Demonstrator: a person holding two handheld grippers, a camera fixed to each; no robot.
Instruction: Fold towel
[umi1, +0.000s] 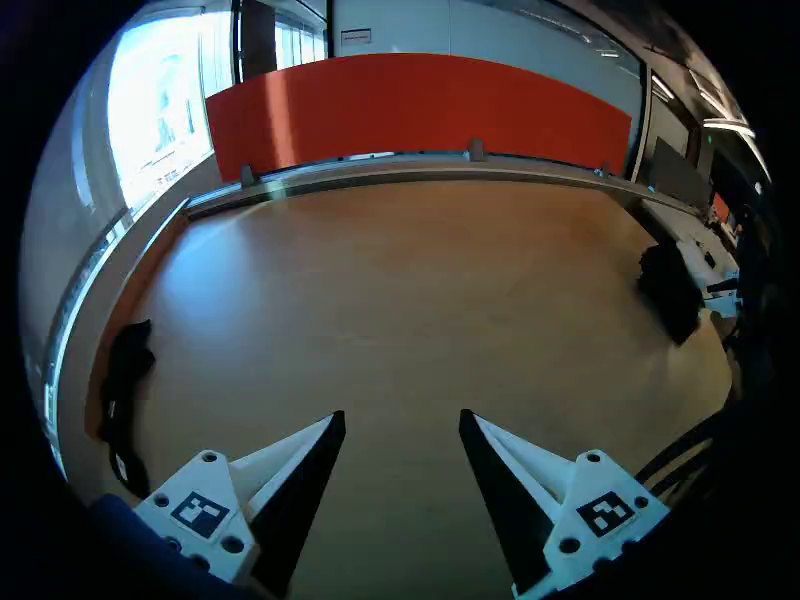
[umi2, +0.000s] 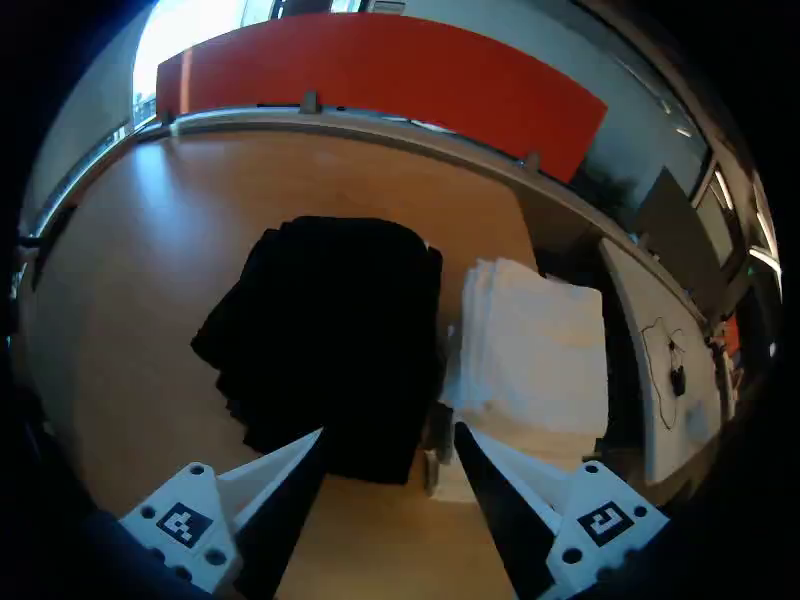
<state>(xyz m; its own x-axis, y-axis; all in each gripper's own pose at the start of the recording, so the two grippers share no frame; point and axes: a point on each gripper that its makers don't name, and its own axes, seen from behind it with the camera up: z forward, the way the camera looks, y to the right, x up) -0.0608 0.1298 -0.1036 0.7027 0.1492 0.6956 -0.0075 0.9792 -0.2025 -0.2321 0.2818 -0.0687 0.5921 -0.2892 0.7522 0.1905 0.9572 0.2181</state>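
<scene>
Towel stacks lie ahead of my right tool: a black stack and, just beside it, a white stack by the desk's side edge. Both tools are spread wide and empty. The left tool faces bare wood up to the red partition. I judge folding not yet begun. Next I need to pinch one top towel and spread it on that open stretch.
</scene>
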